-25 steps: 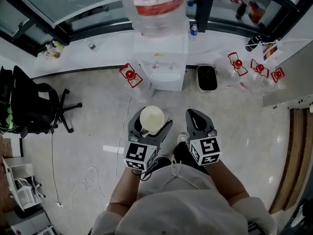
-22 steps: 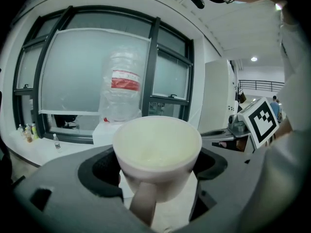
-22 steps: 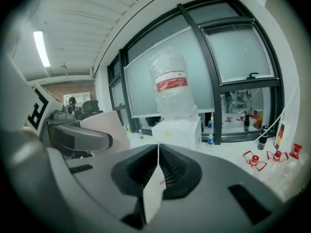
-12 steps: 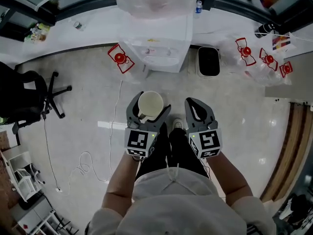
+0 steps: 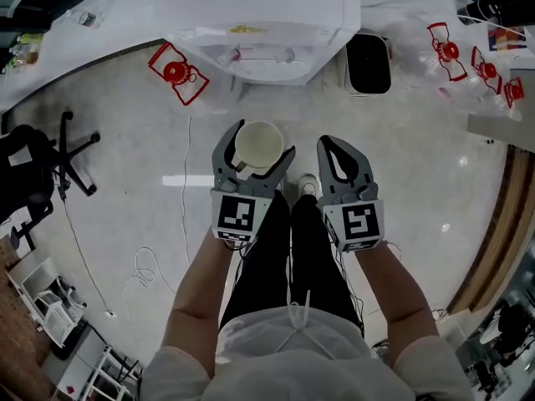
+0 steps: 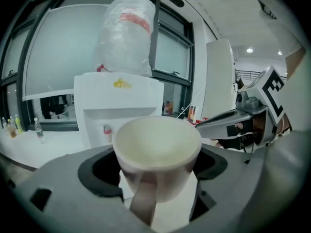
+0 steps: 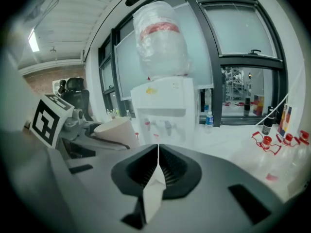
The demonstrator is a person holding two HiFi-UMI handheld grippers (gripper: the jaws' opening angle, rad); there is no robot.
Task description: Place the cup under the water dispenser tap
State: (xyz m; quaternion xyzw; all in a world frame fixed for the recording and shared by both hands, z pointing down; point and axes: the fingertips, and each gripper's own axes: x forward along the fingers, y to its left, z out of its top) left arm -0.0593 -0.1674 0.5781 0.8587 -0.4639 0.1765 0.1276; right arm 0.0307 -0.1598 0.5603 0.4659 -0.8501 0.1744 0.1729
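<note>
Left tongs [image 5: 257, 142] are holding the cup [image 6: 158, 152], jaws closed partway across its body just below the rim. The cup is sitting upright with its handle facing back toward the holder. Right tongs [image 7: 157, 161] are hanging beside it with the jaws pressed together and nothing between them.

The cup is riding in the air above the floor [image 5: 125, 190], near the water dispenser [image 6: 119, 108] but not yet in its alcove. The taps [image 7: 162, 125] are showing in the recess ahead, well apart from the cup. The drip tray is probably under them; the view is too blurred to confirm.

Handling call:
- It is looking like a glazed mug, so it is stiff, smooth and likely slippery against the pads.
- It is looking empty, so it is light.
- It is probably chippable if it is knocked against the dispenser face.
- The current hold across the body is looking sound. Taking it by the handle would be letting it swing.
</note>
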